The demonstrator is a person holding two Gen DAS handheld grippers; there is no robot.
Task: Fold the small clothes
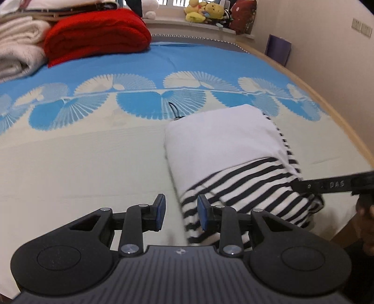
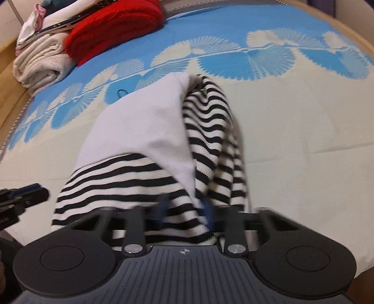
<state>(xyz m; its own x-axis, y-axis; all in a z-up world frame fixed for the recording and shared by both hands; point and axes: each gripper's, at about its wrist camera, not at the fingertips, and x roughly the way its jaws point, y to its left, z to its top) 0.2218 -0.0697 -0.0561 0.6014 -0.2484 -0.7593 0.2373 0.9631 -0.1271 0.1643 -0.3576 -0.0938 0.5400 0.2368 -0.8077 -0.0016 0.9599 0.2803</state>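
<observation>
**Folding in progress: striped garment on patterned bedspread**

Lying on the cream part of the bedspread (image 1: 81, 163), toward its near right corner: striped garment (image 1: 233, 149), white upper part with black-and-white striped lower part, partly folded; thin black cord (image 1: 174, 110) showing at its far edge, close to the blue fan-pattern band.

Hovering at the garment's near left edge: left gripper (image 1: 181, 214), jaws parted to a moderate gap, blue pads facing each other; nothing seen between them but bedspread and a sliver of striped hem lying behind the right-hand pad; not gripping cloth. Seen also from the right wrist view at the lower left edge, left of the garment, apart from it.

Reaching in from the right edge of the left wrist view: right gripper (image 1: 301, 184), dark finger lying against the striped part. From its own camera: right gripper (image 2: 185, 210) blurred, striped hem bunched between the blue pads, cloth rising from them in a tented fold; jaws closed down on the striped garment.

Stacked at the far left of the bed: folded red blanket (image 1: 98, 35); folded off-white blanket (image 1: 18, 46) beside it, touching; more folded items on top, indistinct.

Standing on the far sill: yellow plush toys (image 1: 203, 11).
</observation>
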